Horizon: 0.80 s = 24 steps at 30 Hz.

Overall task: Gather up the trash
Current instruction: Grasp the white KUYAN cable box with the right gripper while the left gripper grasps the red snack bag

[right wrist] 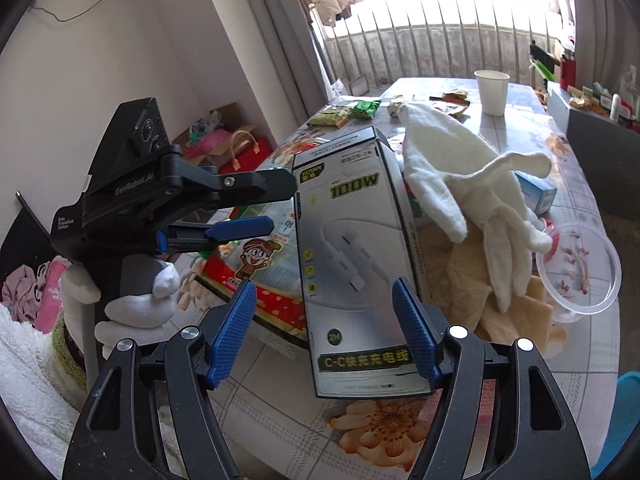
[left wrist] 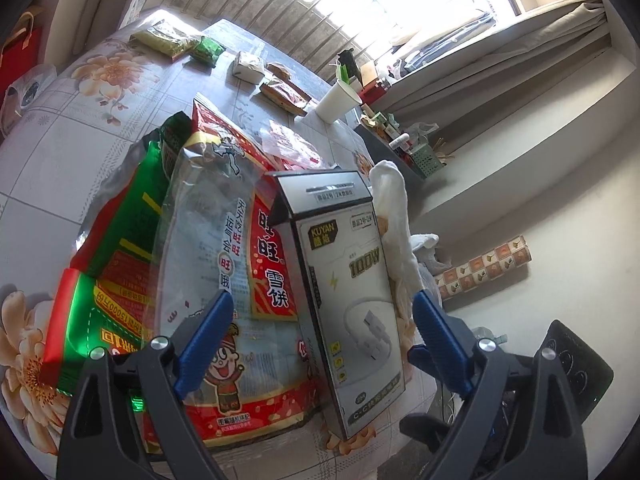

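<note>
The cable box (right wrist: 352, 256) lies on the table (right wrist: 404, 436), overlapping the snack bag (left wrist: 248, 280). Both the right gripper (right wrist: 324, 332) and left gripper (left wrist: 324, 332) stand apart, straddling it untouched. It looks light, stiff and glossy; best pinched across its narrow sides.

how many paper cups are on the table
1: a white paper cup stands upright at the far end of the table, near the window, past the cable box. More could be hidden behind the white cloth.
</note>
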Available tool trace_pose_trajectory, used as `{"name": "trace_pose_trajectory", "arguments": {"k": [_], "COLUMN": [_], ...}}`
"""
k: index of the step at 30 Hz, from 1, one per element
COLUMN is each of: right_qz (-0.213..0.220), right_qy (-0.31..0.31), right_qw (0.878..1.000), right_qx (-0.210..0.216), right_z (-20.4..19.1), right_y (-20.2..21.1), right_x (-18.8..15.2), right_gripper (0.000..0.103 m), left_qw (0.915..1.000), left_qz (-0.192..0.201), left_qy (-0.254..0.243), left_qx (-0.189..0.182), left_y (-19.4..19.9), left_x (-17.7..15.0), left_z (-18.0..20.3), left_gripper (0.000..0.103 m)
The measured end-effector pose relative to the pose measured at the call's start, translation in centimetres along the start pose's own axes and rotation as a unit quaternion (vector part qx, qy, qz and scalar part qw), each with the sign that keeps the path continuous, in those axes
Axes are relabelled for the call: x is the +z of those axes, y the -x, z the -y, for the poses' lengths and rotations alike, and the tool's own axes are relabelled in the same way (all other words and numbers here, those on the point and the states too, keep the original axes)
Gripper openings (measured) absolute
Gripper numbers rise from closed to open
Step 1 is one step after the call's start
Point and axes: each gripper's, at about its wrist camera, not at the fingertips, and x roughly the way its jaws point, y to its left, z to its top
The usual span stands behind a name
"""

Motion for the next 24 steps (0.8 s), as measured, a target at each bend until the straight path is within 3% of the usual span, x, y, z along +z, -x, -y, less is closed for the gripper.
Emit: {"name": "trace_pose_trajectory", "arguments": {"k": [3, 8, 11, 13, 17, 24], "right_qz": [-0.006, 0.011, 0.031, 0.026, 0.003, -0.033], "right_qy": [0.025, 0.023, 0.031, 0.04, 0.048, 0.051], "right_qw": [1.0, 0.999, 0.995, 0.993, 0.991, 0.989], "right_qx": [0.003, -0.037, -0.088, -0.109, -0.125, -0.137], "right_z": [-1.9, -2.4, -1.8, -1.2, 0.1, 0.6], "right_y": [-0.4, 0.5, 1.0, 0.2, -1.9, -3.9], "right_x": [-1.0, -1.8, -1.6, -1.2, -0.4, 0.7], "right_gripper": [0.066, 0.067, 0.082, 0.083, 0.085, 0.085], "left_qw": [1.0, 0.9989, 0.9937, 0.9879, 0.9808, 0.9851], "left_qz": [-0.006, 0.018, 0.038, 0.046, 0.044, 0.012], "left_qy": [-0.006, -0.039, -0.089, -0.116, -0.132, -0.104], "left_qx": [0.0, 0.02, 0.057, 0.092, 0.137, 0.136], "left_y": [0.2, 2.0, 3.5, 4.1, 4.1, 2.3], "left_x": [-0.3, -0.7, -1.3, -1.7, -1.9, -0.2], "left_z": [0.2, 0.4, 0.4, 0.1, -1.1, -3.0], "left_gripper": [0.089, 0.089, 0.089, 0.089, 0.076, 0.062]}}
